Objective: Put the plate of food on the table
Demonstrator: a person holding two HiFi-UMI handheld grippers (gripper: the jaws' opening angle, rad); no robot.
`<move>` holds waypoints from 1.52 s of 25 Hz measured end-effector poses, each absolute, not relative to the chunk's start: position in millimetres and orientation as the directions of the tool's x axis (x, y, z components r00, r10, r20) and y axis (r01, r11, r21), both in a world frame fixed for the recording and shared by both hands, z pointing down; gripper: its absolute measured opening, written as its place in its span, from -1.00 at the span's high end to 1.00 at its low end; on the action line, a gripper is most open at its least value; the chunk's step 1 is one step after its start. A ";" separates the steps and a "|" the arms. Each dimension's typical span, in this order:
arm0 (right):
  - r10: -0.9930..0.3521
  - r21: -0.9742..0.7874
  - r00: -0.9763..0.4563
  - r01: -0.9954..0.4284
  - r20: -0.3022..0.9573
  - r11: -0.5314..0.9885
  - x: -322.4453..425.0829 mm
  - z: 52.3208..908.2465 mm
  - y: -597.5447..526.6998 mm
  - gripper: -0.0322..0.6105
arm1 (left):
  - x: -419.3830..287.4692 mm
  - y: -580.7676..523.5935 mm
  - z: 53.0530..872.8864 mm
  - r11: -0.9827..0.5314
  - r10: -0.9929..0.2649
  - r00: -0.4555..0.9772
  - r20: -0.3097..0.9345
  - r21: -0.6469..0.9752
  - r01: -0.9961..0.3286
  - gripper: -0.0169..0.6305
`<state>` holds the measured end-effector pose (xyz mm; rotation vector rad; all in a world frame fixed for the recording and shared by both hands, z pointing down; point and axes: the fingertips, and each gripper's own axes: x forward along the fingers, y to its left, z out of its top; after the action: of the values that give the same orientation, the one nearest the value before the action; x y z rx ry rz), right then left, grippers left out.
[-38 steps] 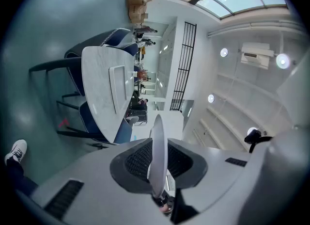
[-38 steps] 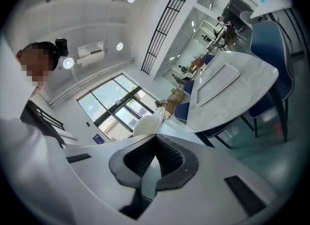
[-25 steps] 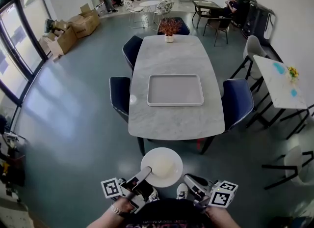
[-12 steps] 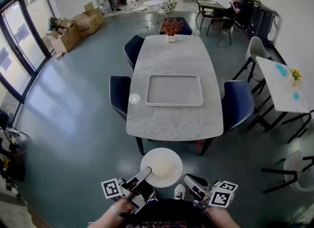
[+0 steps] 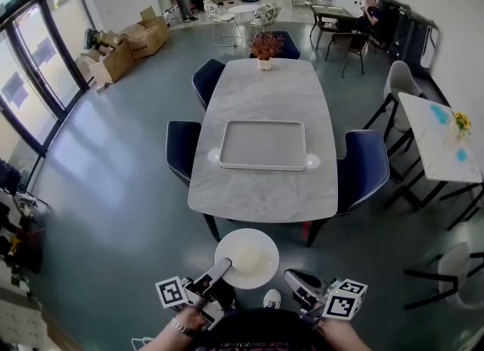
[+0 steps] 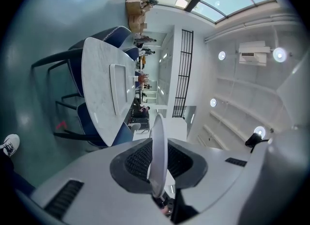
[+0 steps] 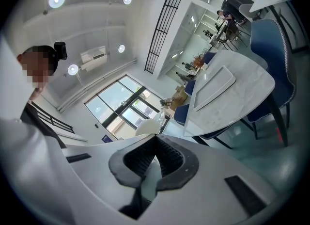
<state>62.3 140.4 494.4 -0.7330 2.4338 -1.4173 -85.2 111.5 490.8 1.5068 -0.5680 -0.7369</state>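
Note:
A white plate [image 5: 246, 258] with a pale mound of food hangs over the grey floor, just short of the marble table [image 5: 261, 194]. My left gripper [image 5: 223, 268] is shut on the plate's near left rim; in the left gripper view the plate [image 6: 158, 156] stands edge-on between the dark pads. My right gripper [image 5: 291, 280] hovers to the right of the plate, apart from it, jaws shut and holding nothing. A grey rectangular tray [image 5: 263, 145] lies in the middle of the table. The table [image 7: 242, 88] also shows in the right gripper view.
Dark blue chairs [image 5: 181, 149] [image 5: 364, 168] stand along both sides of the table. A vase of dried flowers [image 5: 264, 47] sits at its far end. A second table [image 5: 439, 134] is at the right, cardboard boxes [image 5: 125, 47] at the far left, people at the back.
The table has come nearer in the head view as the person walks toward it. The plate stays in the left gripper; the right gripper keeps its place.

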 end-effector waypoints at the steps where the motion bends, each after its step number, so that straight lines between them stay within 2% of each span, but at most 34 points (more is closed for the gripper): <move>1: -0.527 -0.863 -0.849 -0.300 0.047 0.407 67.5 494.9 139.8 0.87 | -81.0 111.2 490.8 -0.078 -0.737 0.667 -0.109 0.994 0.077 0.75; 12: -0.535 -0.881 -0.845 -0.259 0.007 0.397 99.5 489.3 126.9 0.87 | -53.3 95.7 481.0 -0.093 -0.742 0.660 -0.115 0.993 0.069 0.75; 19: -0.538 -0.884 -0.843 -0.263 0.016 0.386 97.5 495.6 115.2 0.87 | -59.5 81.6 491.1 -0.069 -0.751 0.654 -0.095 0.995 0.065 0.75; 38: -0.708 -0.885 -0.705 -0.355 0.042 0.301 84.3 491.8 7.1 0.87 | -84.3 -74.1 503.4 -0.037 -0.660 0.748 -0.075 0.997 0.068 0.75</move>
<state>84.3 7.1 491.8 -0.9551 2.2183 -1.3679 -84.3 -74.1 503.4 1.5057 -0.5042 -0.6272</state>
